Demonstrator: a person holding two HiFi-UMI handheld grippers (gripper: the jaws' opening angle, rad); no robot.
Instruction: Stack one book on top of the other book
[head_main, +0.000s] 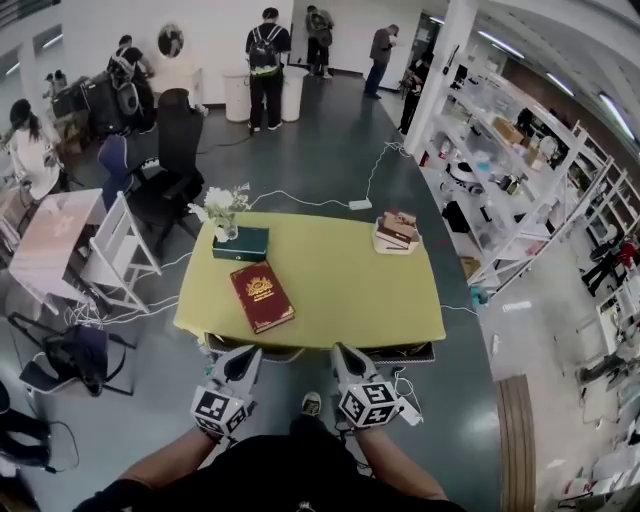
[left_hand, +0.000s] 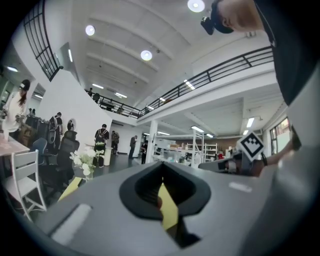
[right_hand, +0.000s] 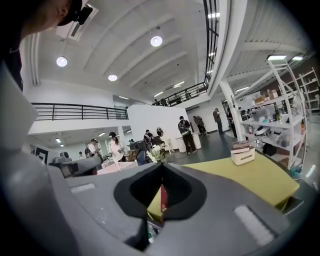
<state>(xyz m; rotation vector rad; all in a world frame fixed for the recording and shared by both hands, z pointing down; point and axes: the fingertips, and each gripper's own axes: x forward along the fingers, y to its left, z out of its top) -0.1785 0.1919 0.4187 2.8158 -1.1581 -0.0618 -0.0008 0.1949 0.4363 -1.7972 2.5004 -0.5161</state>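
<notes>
A red book (head_main: 262, 295) with a gold emblem lies flat near the front left of the yellow table (head_main: 350, 290). Behind it, a dark green book (head_main: 240, 243) lies flat next to a vase of white flowers (head_main: 221, 212). Both grippers hang before the table's near edge, apart from the books. My left gripper (head_main: 243, 358) is shut and holds nothing, and so is my right gripper (head_main: 343, 355). In the right gripper view, the shut gripper (right_hand: 162, 167) shows a sliver of the red book (right_hand: 163, 197) through its gap. The left gripper view shows the shut gripper (left_hand: 162, 167) and the flowers (left_hand: 84, 161).
A white box (head_main: 396, 234) with stacked books sits at the table's far right corner and also shows as the box (right_hand: 243, 152) in the right gripper view. White chairs (head_main: 118, 262) and a black office chair (head_main: 175, 150) stand left of the table. Shelving (head_main: 520, 170) lines the right. People stand far behind.
</notes>
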